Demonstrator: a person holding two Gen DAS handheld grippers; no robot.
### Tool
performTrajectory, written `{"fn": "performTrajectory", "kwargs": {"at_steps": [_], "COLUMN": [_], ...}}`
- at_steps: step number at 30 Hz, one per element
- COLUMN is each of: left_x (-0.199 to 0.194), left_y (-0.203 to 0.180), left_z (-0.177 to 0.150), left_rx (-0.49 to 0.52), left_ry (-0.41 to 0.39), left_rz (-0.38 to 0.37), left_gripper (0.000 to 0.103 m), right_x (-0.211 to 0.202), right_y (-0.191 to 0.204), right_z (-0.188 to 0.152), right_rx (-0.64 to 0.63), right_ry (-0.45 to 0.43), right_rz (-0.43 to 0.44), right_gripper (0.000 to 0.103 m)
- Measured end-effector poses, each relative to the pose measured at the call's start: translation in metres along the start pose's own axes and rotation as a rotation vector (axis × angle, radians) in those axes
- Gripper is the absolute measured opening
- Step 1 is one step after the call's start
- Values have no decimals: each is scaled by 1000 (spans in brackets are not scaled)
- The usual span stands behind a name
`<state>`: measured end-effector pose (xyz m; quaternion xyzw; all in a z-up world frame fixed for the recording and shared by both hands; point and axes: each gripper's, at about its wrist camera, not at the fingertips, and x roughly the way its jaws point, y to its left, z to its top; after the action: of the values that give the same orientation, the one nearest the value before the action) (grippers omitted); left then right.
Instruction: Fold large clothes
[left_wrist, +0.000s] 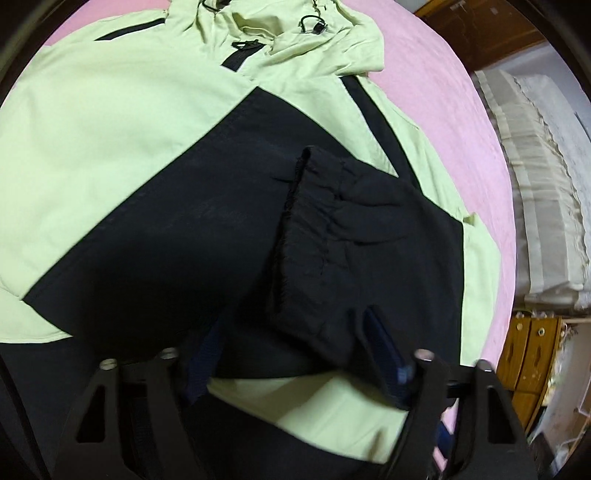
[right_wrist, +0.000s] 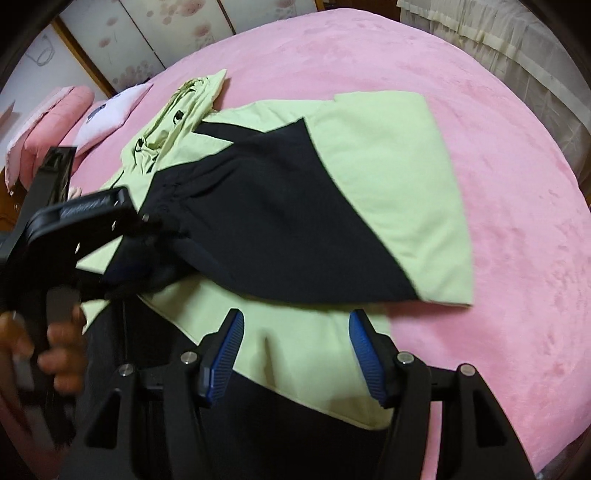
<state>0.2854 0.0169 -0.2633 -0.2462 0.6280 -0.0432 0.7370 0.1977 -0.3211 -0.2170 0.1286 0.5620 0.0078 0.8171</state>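
Left wrist view first. Nearest the lens, my left gripper (left_wrist: 291, 354) hangs over the jacket (left_wrist: 110, 155), jaws roughly half spread. The black sleeve (left_wrist: 351, 240) lies between the fingers (left_wrist: 384, 339), cuff end pointing away from me toward the hood (left_wrist: 295, 40). I cannot tell whether the pads press on it (dark cloth on dark pads, some blur), so I log no grip. The sleeve's long axis runs from the jaws up and slightly left, crossing the jacket's black chest panel. The jacket rests flat on the pink bedspread (left_wrist: 443, 122), hood at the far end.

Right wrist view. Nearest here, my right gripper (right_wrist: 295, 350) stands about half open with nothing between its blue pads (right_wrist: 225, 354); only the pale green hem shows under the gap. The jacket lies just ahead of the jaws, body running away and to the left, the folded sleeve side ending in a straight green edge on the right. The left gripper, held by a hand (right_wrist: 55, 350), sits at the sleeve on the left, so it is the nearer one to that sleeve.

No containers in either view.
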Motion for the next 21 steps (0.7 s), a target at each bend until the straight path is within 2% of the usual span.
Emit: {"fn": "performTrajectory", "kwargs": {"at_steps": [1, 2, 4, 6, 11, 16, 20, 21], "left_x": [4, 8, 14, 11, -22, -90, -154, -167], "left_y": [-5, -9, -20, -30, -68, -103, -104, -99], "left_z": [0, 0, 0, -1, 9, 30, 48, 52], "left_rx": [1, 2, 2, 5, 59, 87, 67, 64], "left_ry": [3, 8, 5, -29, -159, -401, -594, -620], "left_rz": [-2, 2, 9, 19, -25, -98, -125, -121], "left_gripper": [51, 32, 13, 10, 7, 6, 6, 6], "right_x": [-1, -1, 0, 2, 17, 25, 28, 29], "right_y": [-6, -12, -22, -30, -44, -44, -38, -36], "right_z": [-2, -3, -6, -8, -6, 4, 16, 19], "right_rx": [6, 11, 19, 24, 11, -4, -24, -32], "right_ry": [7, 18, 35, 52, 109, 76, 22, 15], "right_rz": [-1, -6, -21, -35, -26, -18, -12, -12], "right_gripper": [59, 59, 59, 59, 59, 59, 59, 59]}}
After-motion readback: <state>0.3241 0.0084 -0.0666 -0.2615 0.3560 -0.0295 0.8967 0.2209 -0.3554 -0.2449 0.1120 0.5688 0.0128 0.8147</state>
